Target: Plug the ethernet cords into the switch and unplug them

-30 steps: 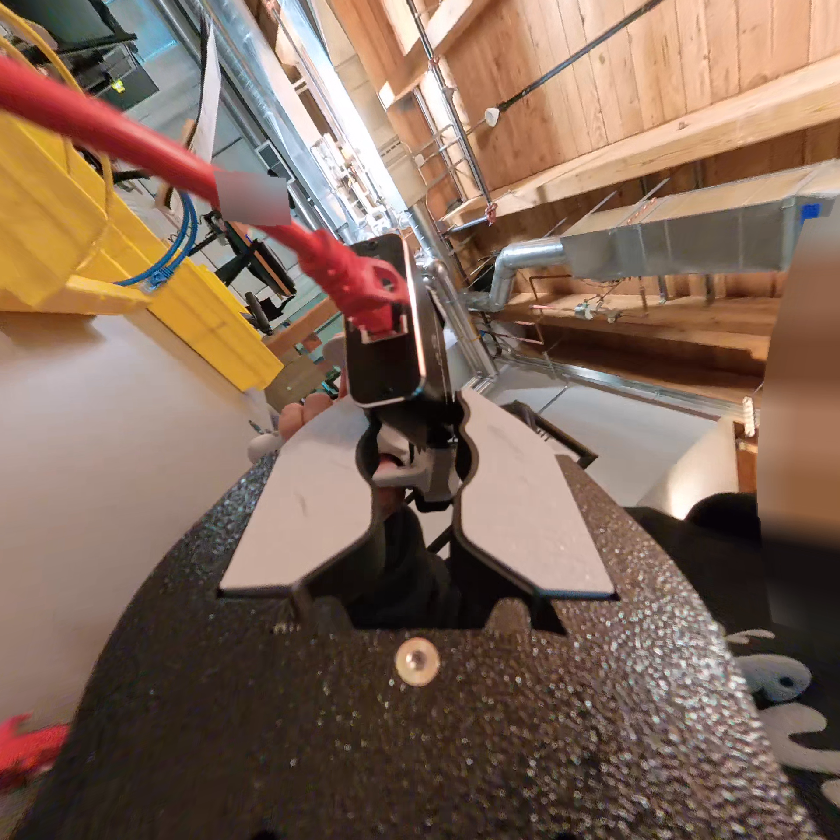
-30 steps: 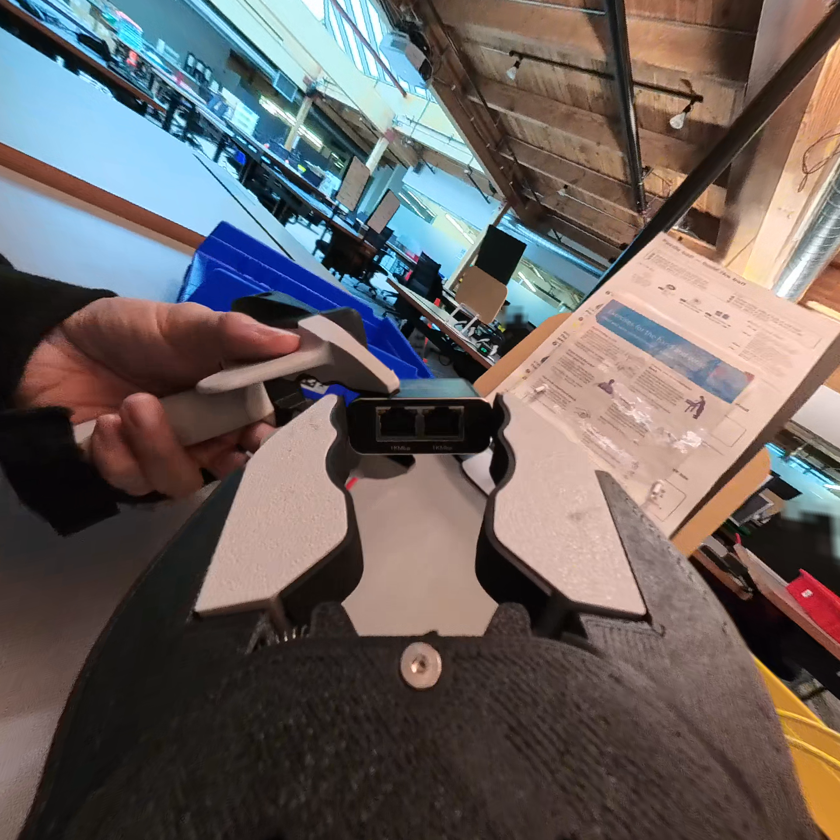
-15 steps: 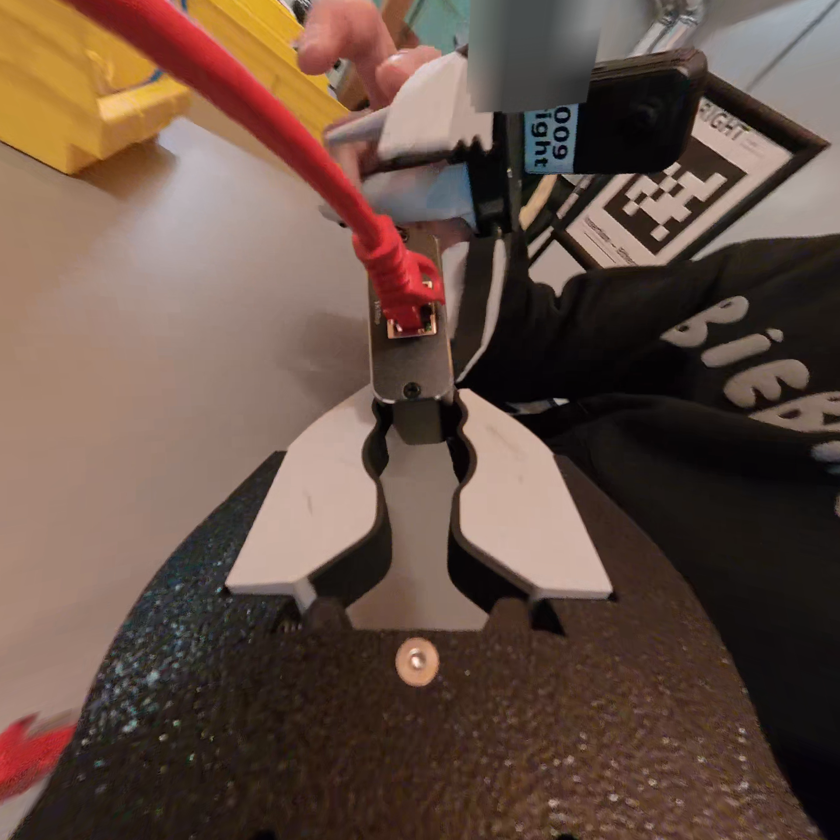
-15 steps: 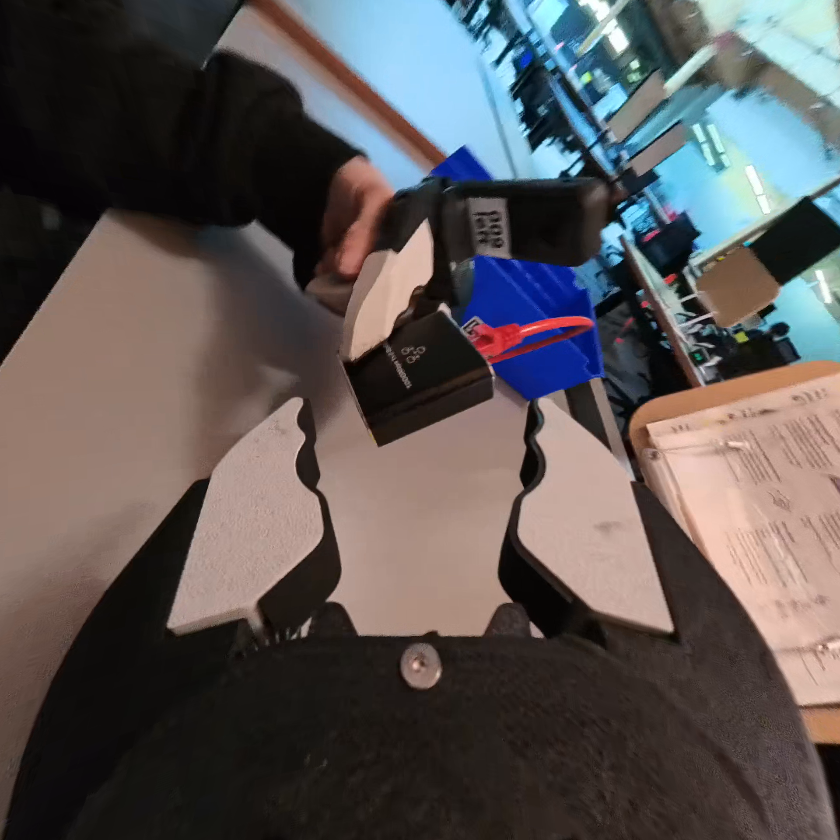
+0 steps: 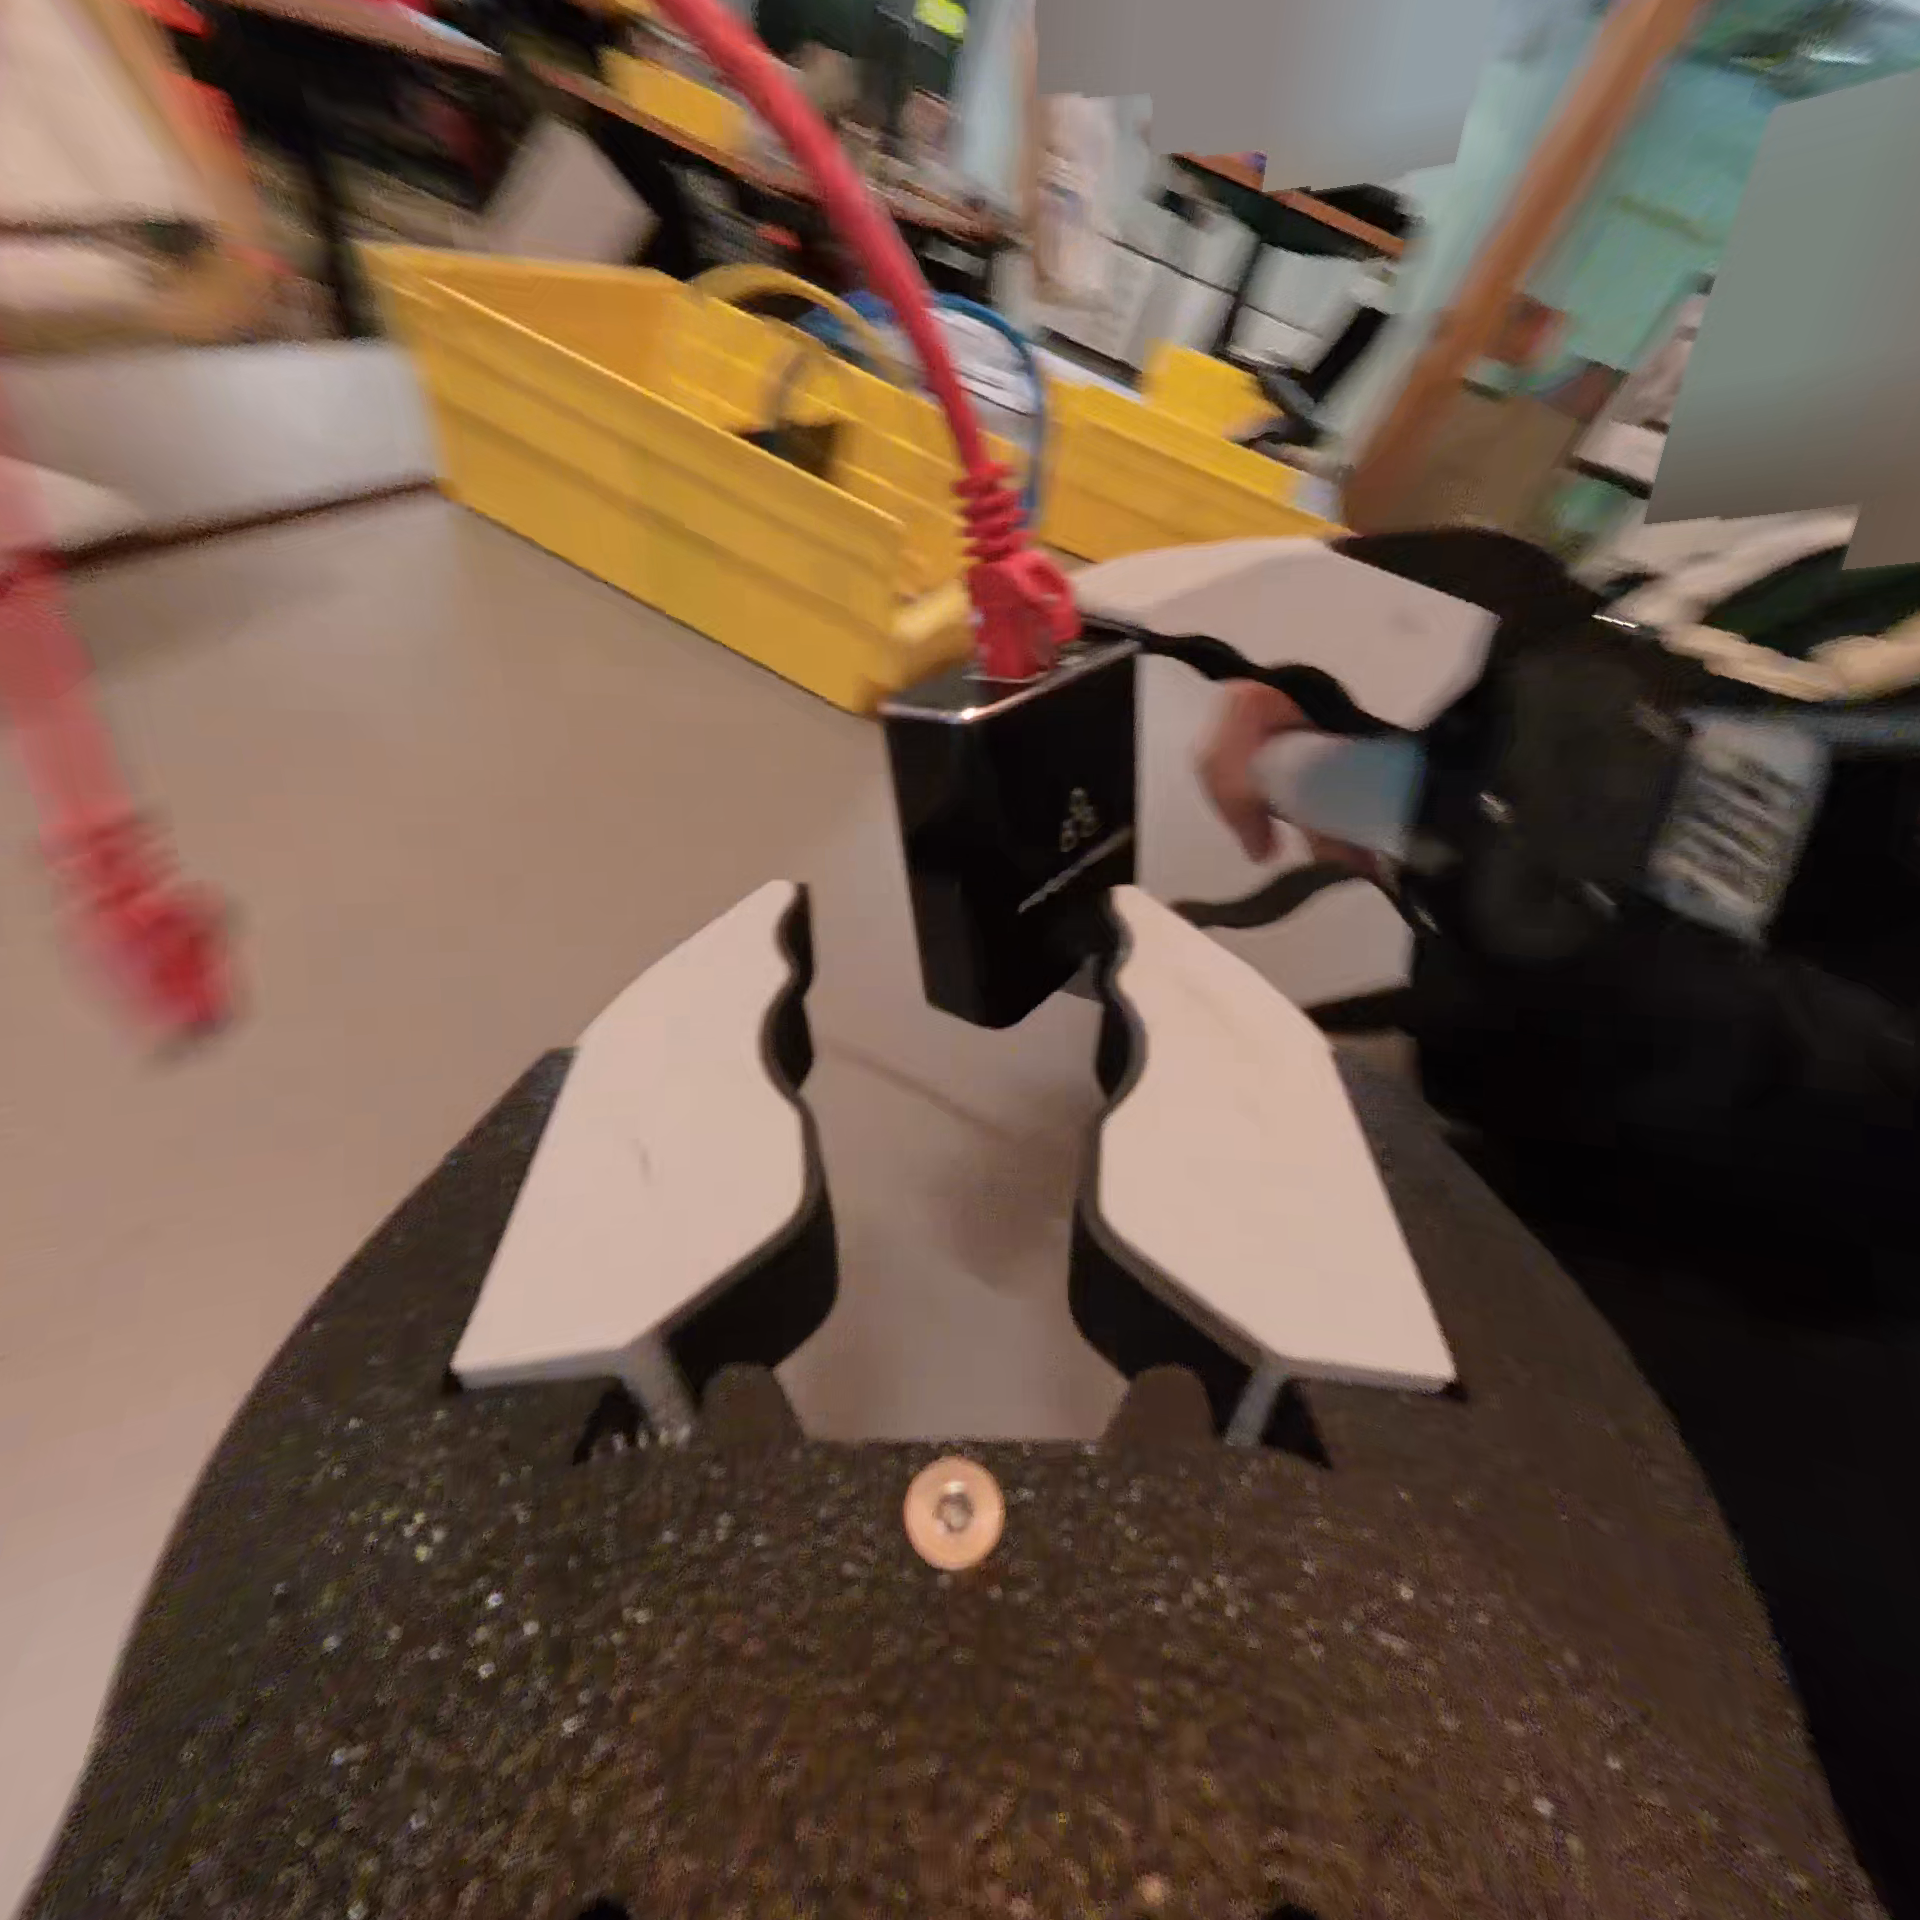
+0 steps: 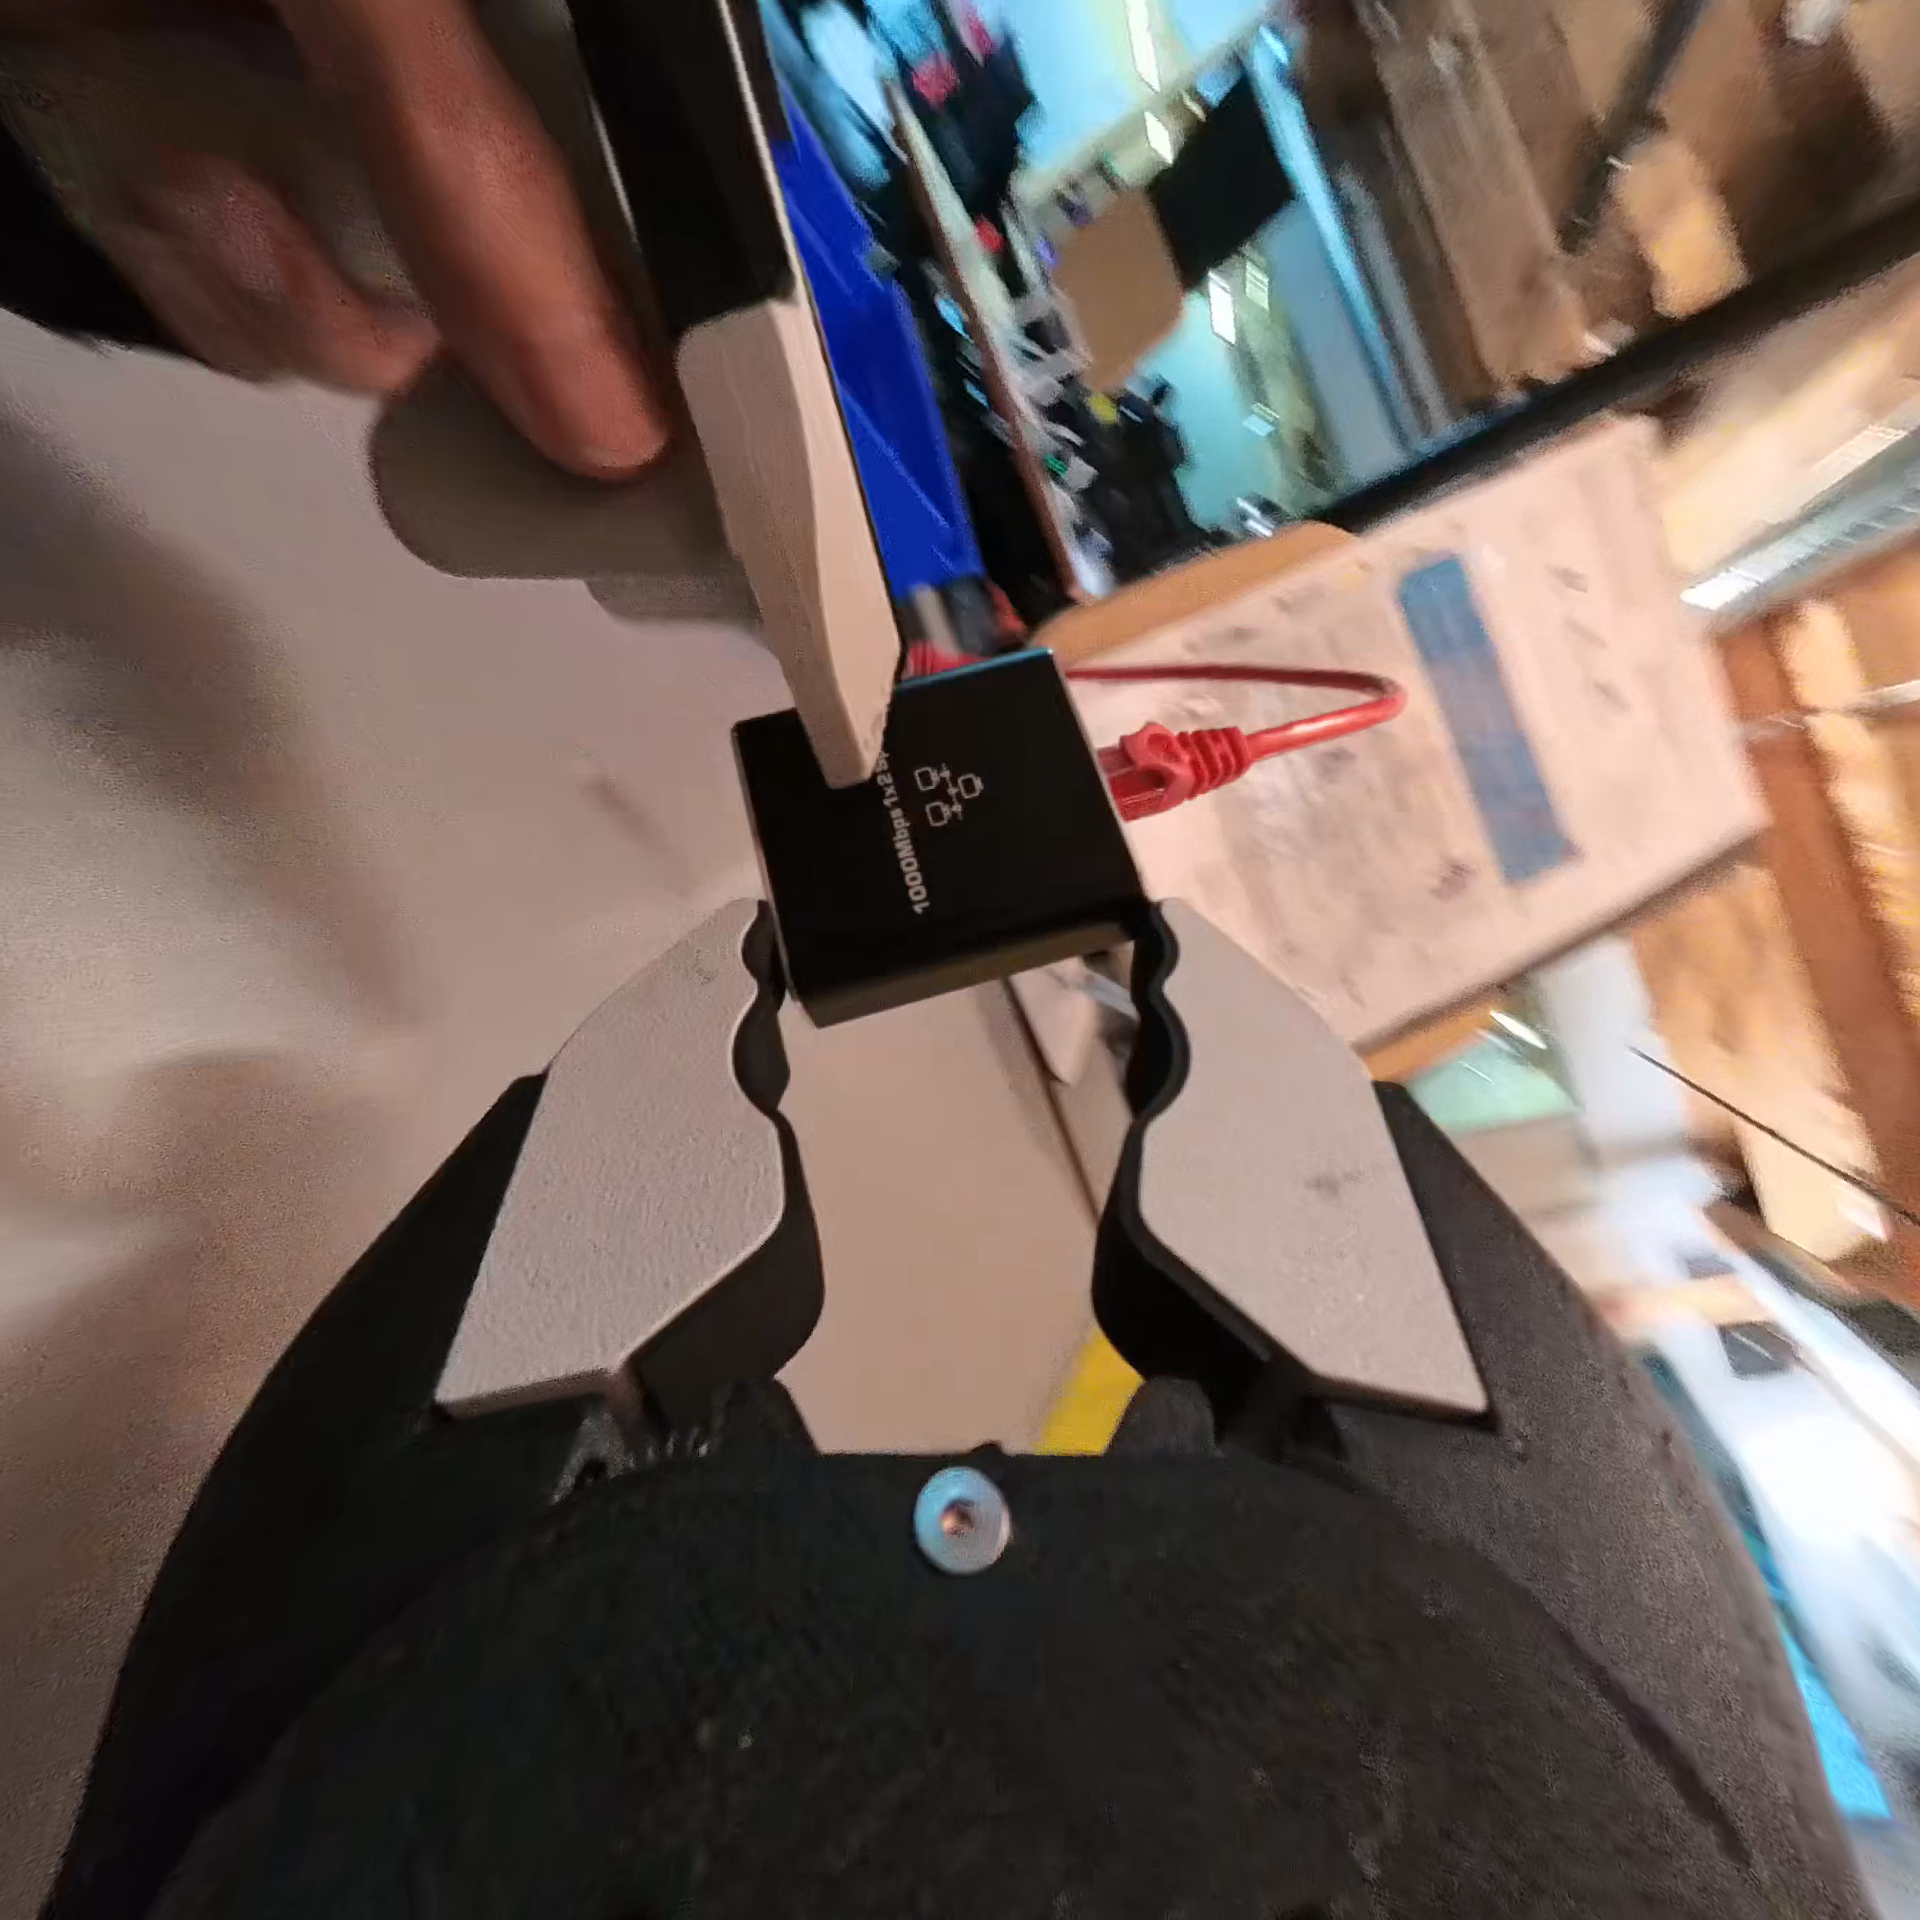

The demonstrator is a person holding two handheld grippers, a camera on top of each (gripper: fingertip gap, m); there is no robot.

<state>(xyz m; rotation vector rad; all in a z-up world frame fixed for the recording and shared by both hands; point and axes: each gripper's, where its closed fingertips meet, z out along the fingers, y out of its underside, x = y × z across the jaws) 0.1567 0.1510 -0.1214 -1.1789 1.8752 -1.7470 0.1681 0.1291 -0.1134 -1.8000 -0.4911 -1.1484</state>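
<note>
Hanging clear of the worktop (image 5: 416,831), the switch (image 6: 966,873) sits with its near end pinched between the two tips of the right claw (image 6: 956,935), which looks clamped on it from both sides. A red plug (image 5: 1013,613) is seated in its far end, and the cord (image 5: 883,239) arcs up and away from there. A second red plug (image 5: 156,914) hangs loose off to the left, too blurred to read closely. In the right wrist view a red plug lies just beside the switch's right edge; I cannot tell whether that one is seated.

The left claw (image 5: 954,899) stands apart, the switch's end in the gap near its right tip but not gripped. Yellow bins (image 5: 644,436) sit behind on the worktop.

My guess at the step: one cord is in, and the switch rests with the right claw so the left is free. Next the left claw likely needs a plug, either the loose one lined up squarely with an empty port, or the seated one pulled straight out while the right holds firm.
</note>
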